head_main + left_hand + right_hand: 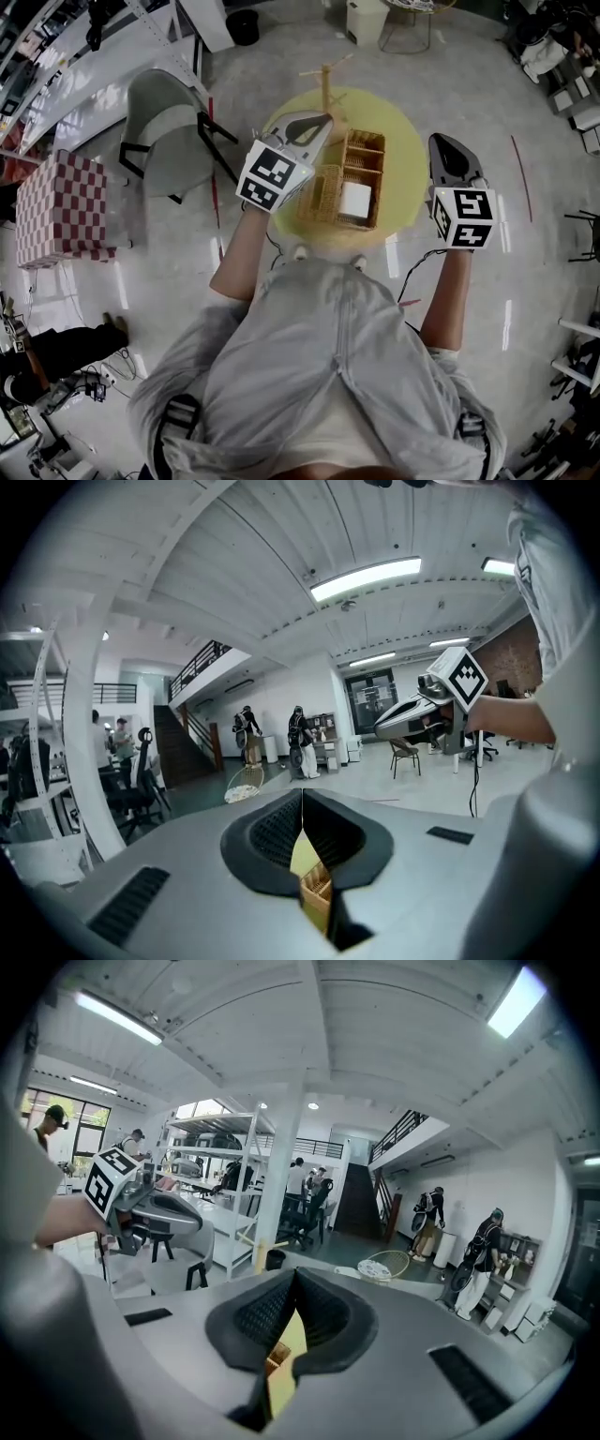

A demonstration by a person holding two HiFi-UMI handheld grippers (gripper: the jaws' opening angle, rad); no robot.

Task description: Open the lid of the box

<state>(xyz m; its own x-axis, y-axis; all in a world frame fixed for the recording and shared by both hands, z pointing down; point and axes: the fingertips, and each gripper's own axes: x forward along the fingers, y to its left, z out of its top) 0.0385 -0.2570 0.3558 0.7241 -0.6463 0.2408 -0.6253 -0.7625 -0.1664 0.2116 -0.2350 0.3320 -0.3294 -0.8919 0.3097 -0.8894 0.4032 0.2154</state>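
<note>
My left tool [302,797] is clenched on nothing, held above the wicker box [364,155] on the yellow tabletop [398,131]. My right tool [293,1274], also clenched and empty, hangs at the tabletop's right edge

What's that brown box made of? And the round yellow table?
The box looks like woven wicker or bamboo: tan, matte, with the weave showing. The round table has a smooth, pale yellow top, maybe painted wood or plastic; I can't tell.
</note>
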